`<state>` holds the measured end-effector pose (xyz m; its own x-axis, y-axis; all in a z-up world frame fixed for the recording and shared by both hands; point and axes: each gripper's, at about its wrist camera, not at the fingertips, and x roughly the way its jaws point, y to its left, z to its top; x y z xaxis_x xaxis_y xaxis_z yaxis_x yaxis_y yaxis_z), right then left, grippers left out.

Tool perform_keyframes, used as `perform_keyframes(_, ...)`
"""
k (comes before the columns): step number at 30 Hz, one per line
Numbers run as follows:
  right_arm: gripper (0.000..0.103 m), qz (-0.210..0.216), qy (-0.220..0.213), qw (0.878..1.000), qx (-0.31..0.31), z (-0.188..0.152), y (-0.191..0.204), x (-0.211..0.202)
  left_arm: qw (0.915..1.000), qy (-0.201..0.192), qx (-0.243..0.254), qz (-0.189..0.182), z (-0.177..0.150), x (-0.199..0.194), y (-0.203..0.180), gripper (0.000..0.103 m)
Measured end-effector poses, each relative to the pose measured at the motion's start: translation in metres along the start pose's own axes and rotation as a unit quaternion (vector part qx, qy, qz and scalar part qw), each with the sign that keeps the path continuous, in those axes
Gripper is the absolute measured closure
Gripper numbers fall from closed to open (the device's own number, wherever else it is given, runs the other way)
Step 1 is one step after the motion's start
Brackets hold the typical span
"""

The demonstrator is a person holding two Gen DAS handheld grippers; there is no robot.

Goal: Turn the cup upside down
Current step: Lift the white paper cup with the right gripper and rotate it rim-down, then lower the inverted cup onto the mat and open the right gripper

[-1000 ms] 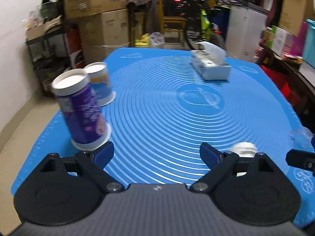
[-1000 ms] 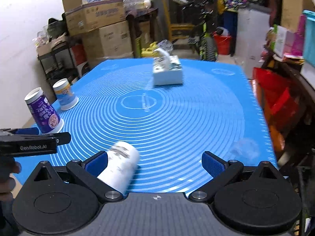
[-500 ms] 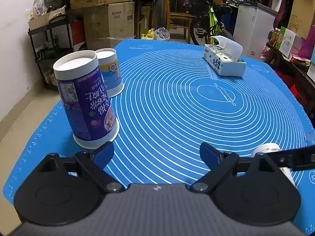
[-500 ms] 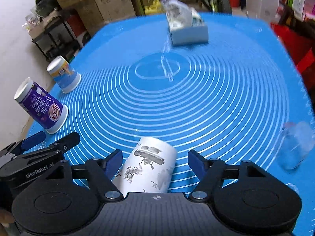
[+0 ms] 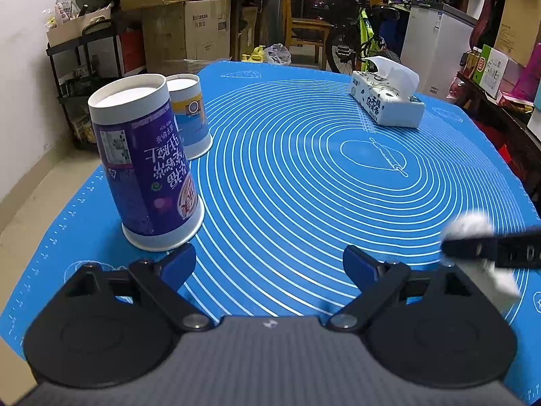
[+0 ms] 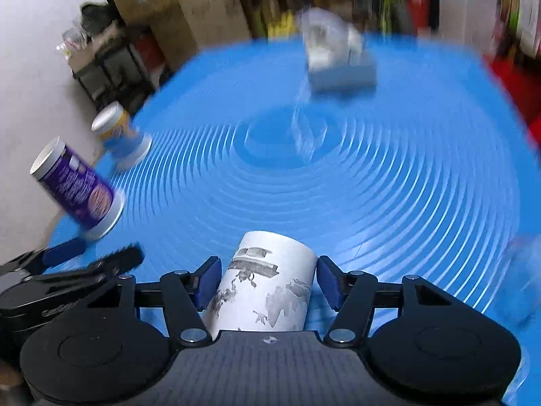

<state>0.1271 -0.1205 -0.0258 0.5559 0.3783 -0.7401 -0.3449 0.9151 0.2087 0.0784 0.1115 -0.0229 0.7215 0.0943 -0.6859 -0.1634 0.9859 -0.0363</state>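
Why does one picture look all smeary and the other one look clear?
Right wrist view: the mat and tissue box are streaked with motion blur, while the white cup between the right gripper fingers is sharp. Left wrist view: mostly crisp, the purple cup clear, edges bent by the fisheye.

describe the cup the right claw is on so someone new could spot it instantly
Start at the blue mat with white rings and go to its near edge, across from the tissue box. There a white cup with grey ink-style prints sits between the right claw's blue pads. The purple cup and the blue-and-yellow cup stand upside down at the mat's left edge; only this one is white.
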Motion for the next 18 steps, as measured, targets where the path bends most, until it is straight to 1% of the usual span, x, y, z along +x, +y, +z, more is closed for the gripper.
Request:
perform_keyframes(1, 0.039, -0.013, -0.032, 0.999, -0.016, -0.001, 0.001, -0.003, 1.0, 0.0, 0.0, 0.0, 0.0, 0.0, -0.001, 0.01)
perform_keyframes(3, 0.039, -0.042, -0.104, 0.992, -0.05, -0.007, 0.004, -0.007, 1.0, -0.001, 0.001, -0.001, 0.0, -0.001, -0.003, 0.01)
perform_keyframes(5, 0.039, -0.061, -0.156, 0.983, -0.08, -0.014, 0.005, -0.007, 1.0, -0.003, 0.002, -0.001, -0.001, -0.002, -0.005, 0.01)
perform_keyframes(6, 0.039, -0.076, -0.181, 0.976, -0.097, -0.019, 0.005, -0.005, 1.0, -0.003, 0.003, 0.0, -0.001, -0.002, -0.005, 0.01)
perform_keyframes(7, 0.039, -0.09, -0.196, 0.97, -0.112, -0.023, 0.005, -0.004, 1.0, -0.004, 0.005, 0.0, -0.001, -0.002, -0.007, 0.01)
perform_keyframes(8, 0.039, -0.103, -0.202, 0.966, -0.125, -0.027, 0.004, 0.0, 1.0, -0.004, 0.006, -0.001, -0.002, -0.002, -0.008, 0.01)
perform_keyframes(9, 0.038, -0.108, -0.203, 0.964, -0.133, -0.03, 0.002, 0.001, 1.0, -0.004, 0.008, -0.001, -0.002, -0.002, -0.008, 0.01)
perform_keyframes(10, 0.039, -0.105, -0.208, 0.963, -0.137, -0.034, -0.001, 0.001, 1.0, -0.004, 0.009, -0.002, -0.003, -0.002, -0.009, 0.01)
perform_keyframes(12, 0.041, -0.077, -0.209, 0.965, -0.139, -0.04, -0.007, -0.005, 0.9999, -0.004, 0.011, -0.004, -0.004, -0.003, -0.01, 0.01)
perform_keyframes(18, 0.042, -0.076, -0.197, 0.966, -0.152, -0.06, -0.003, -0.019, 0.9996, -0.003, 0.019, -0.019, -0.01, -0.009, -0.018, 0.01)
